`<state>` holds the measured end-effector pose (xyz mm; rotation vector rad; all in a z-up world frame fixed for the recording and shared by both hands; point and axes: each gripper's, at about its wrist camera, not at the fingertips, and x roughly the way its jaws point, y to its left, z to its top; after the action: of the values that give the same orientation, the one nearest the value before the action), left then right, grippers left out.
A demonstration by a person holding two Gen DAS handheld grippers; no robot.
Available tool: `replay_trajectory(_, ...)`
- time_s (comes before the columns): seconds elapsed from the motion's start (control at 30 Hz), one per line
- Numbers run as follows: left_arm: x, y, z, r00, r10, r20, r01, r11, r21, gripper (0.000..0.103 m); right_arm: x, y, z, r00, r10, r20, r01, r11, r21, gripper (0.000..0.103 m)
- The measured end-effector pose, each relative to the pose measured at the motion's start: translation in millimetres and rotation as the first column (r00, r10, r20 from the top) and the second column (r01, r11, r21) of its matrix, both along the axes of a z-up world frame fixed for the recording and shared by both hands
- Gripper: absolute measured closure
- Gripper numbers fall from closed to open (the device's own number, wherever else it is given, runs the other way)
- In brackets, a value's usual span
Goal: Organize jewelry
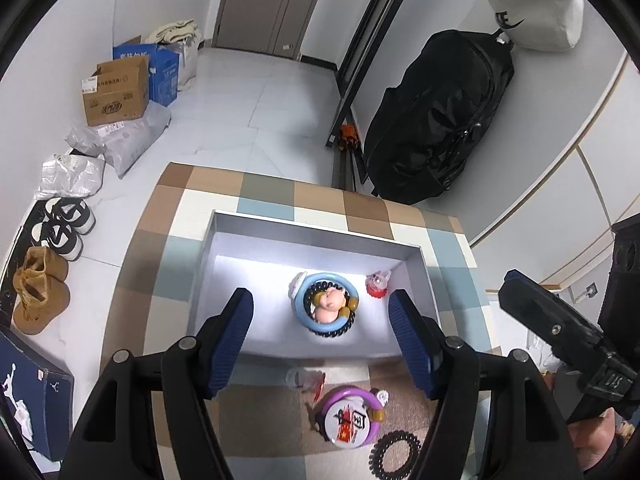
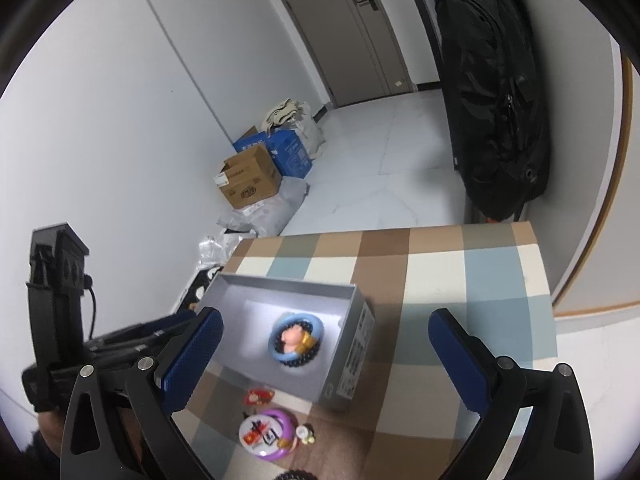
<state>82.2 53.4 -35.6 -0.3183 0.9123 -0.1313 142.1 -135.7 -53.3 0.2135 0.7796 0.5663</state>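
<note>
A grey open box (image 1: pixel 312 236) stands on the checkered table (image 1: pixel 260 192). In it lie a blue ring bracelet (image 1: pixel 301 312) around a pink figure and dark beads, and a small red charm (image 1: pixel 377 283). In front of the box sit a purple ring with a round badge (image 1: pixel 352 416), a black spiral band (image 1: pixel 394 454) and a clear red-tipped piece (image 1: pixel 306 380). My left gripper (image 1: pixel 324 340) hangs open above the box's near edge, holding nothing. My right gripper (image 2: pixel 328 360) is wide open and empty over the box (image 2: pixel 352 360), the blue ring bracelet (image 2: pixel 276 340) and the purple ring (image 2: pixel 268 434).
The table's far edge (image 2: pixel 440 236) drops to a white tiled floor. Cardboard boxes (image 1: pixel 116 92), plastic bags and shoes (image 1: pixel 40 292) line the left wall. A big black bag (image 1: pixel 440 120) leans at the right. The other gripper (image 1: pixel 560 332) sits to the right.
</note>
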Motion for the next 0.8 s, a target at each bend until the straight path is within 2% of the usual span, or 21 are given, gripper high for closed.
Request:
replay_trajectory(0.1,-10,1,7,0.999,-0.006,0.046,0.005,1.000,0.012,0.035,-10,1,-1,1.000,0.009,0.012,-0.008,1.000,-0.024,0.000)
replay_trajectory(0.17,-15,1,10,0.998,-0.002,0.066,0.001,1.000,0.021,0.022,-16,0,-1,1.000,0.012,0.021,-0.011,0.999,-0.038,0.000)
replay_trajectory(0.33,-25,1,10,0.996,-0.007,0.085,0.007,1.000,0.003,0.022,-29,-4,1,0.999,0.015,0.036,-0.013,0.999,-0.051,0.000)
replay_trajectory(0.43,-30,-2,1,0.998,-0.034,0.058,0.035,0.999,-0.008,0.022,-36,-7,1,0.999,0.010,0.033,-0.008,0.998,-0.055,0.000)
replay_trajectory(0.57,-35,-10,-14,0.998,-0.065,-0.002,0.065,0.998,0.017,0.022,-42,-11,0,1.000,0.004,0.023,-0.002,0.998,-0.060,0.000)
replay_trajectory(0.8,-35,-14,-45,0.985,-0.105,-0.137,0.099,0.994,-0.052,0.022,-47,-14,2,1.000,0.002,0.023,-0.001,0.998,-0.059,0.000)
